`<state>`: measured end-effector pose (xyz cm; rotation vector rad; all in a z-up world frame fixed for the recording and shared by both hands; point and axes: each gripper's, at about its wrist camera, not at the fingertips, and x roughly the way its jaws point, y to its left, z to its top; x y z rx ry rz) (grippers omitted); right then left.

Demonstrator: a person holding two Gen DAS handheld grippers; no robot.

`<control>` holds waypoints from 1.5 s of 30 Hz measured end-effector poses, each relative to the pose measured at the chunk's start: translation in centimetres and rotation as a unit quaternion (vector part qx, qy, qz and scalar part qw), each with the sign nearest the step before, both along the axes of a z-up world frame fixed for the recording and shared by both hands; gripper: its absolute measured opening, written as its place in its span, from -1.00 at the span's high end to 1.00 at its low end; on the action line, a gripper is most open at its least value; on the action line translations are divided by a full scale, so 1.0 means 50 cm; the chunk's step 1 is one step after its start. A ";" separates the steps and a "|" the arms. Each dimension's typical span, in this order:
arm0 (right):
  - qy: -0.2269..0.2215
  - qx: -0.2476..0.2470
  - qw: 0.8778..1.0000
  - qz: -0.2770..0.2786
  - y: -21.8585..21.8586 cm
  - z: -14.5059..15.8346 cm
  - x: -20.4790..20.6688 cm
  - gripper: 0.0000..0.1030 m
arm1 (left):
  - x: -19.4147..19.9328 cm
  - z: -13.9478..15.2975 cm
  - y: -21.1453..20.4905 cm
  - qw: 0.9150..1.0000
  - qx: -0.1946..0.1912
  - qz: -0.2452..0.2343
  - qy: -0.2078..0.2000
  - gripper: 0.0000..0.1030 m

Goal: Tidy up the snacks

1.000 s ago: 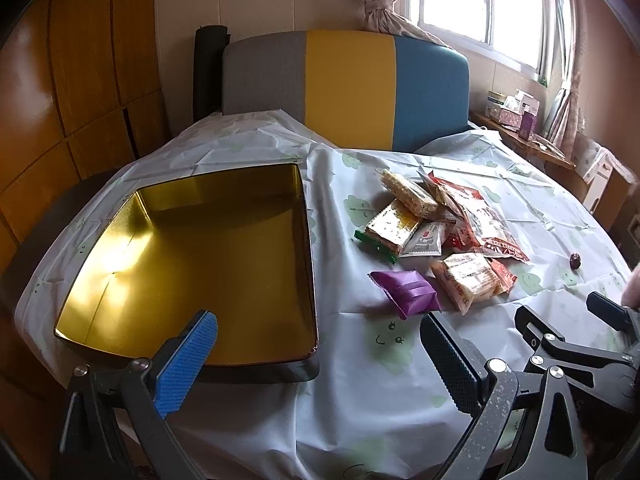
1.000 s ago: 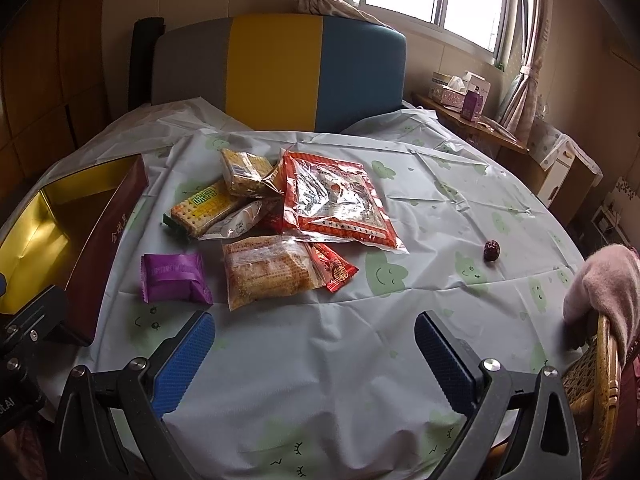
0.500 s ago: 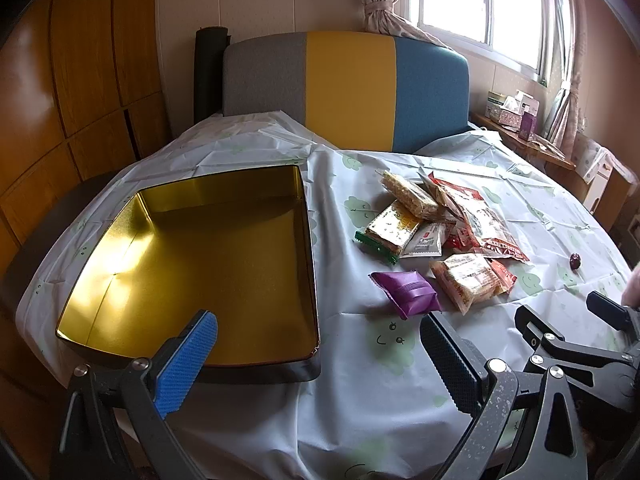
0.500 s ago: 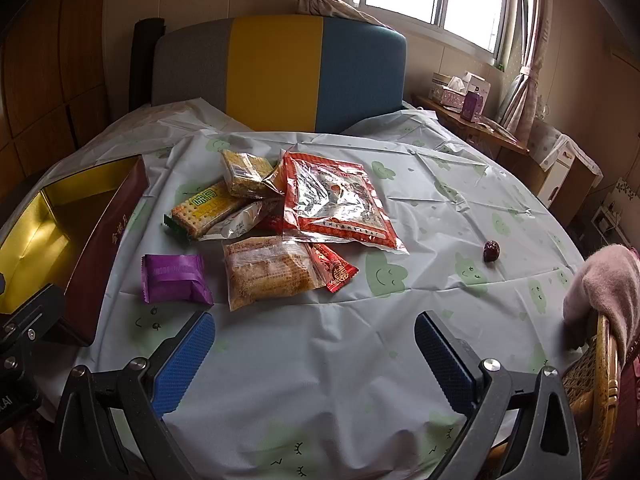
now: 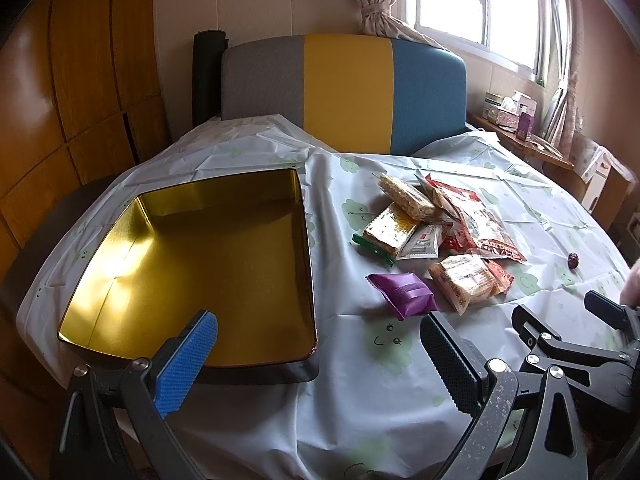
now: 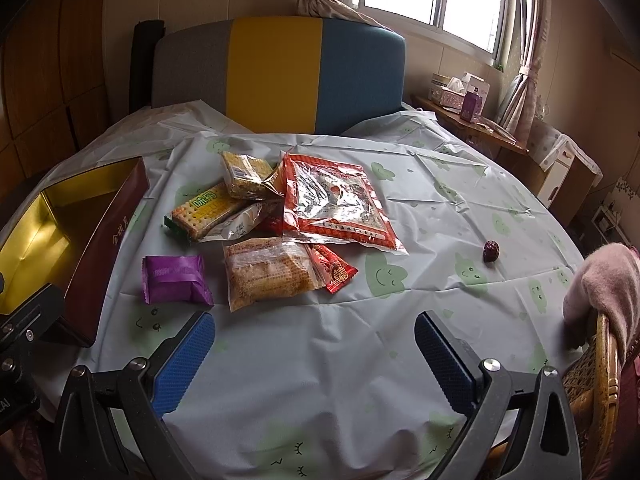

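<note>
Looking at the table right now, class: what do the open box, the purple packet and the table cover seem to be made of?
Open box: probably tin-plated metal, glossy gold inside; it mirrors the window light and has crisp folded corners.
Purple packet: likely plastic film, satin sheen, crimped ends.
Table cover: apparently thin plastic sheet, with sharp fold creases and a soft shine.

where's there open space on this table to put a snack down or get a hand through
The gold tin holds nothing. Bare tablecloth lies between the right gripper and the purple packet, and from the big red bag across to the lone date. The snack pile is crowded, packets overlapping. A narrow strip separates tin and packets.
</note>
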<state>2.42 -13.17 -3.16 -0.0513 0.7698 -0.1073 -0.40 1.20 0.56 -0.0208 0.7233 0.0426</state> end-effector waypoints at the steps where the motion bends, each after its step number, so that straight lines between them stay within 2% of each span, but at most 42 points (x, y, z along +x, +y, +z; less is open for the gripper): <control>1: 0.000 -0.001 1.000 0.000 0.000 0.000 0.000 -0.97 | 0.000 0.000 0.000 1.000 0.000 0.000 0.000 -0.98; 26: -0.015 -0.003 1.000 -0.008 -0.019 0.022 0.011 -0.97 | -0.001 0.005 -0.006 1.000 0.001 -0.003 0.001 -0.98; 31: -0.022 0.006 1.000 -0.010 -0.054 0.051 0.039 -0.97 | 0.004 0.002 -0.008 1.000 -0.001 -0.005 0.005 -0.98; 38: 0.006 0.045 0.999 -0.026 -0.160 0.094 0.138 -0.97 | 0.028 -0.007 -0.009 0.999 -0.022 -0.023 0.027 -0.98; 40: 0.008 0.043 0.998 -0.042 -0.192 0.103 0.167 -0.97 | 0.036 -0.009 -0.015 0.998 -0.023 -0.037 0.035 -0.90; 42: 0.007 0.035 0.997 -0.063 -0.235 0.106 0.205 -0.97 | 0.046 -0.009 -0.022 0.997 -0.026 -0.053 0.043 -0.70; 45: 0.025 0.037 0.995 -0.090 -0.297 0.083 0.252 -0.92 | 0.065 -0.006 -0.032 0.996 -0.031 -0.069 0.051 -0.56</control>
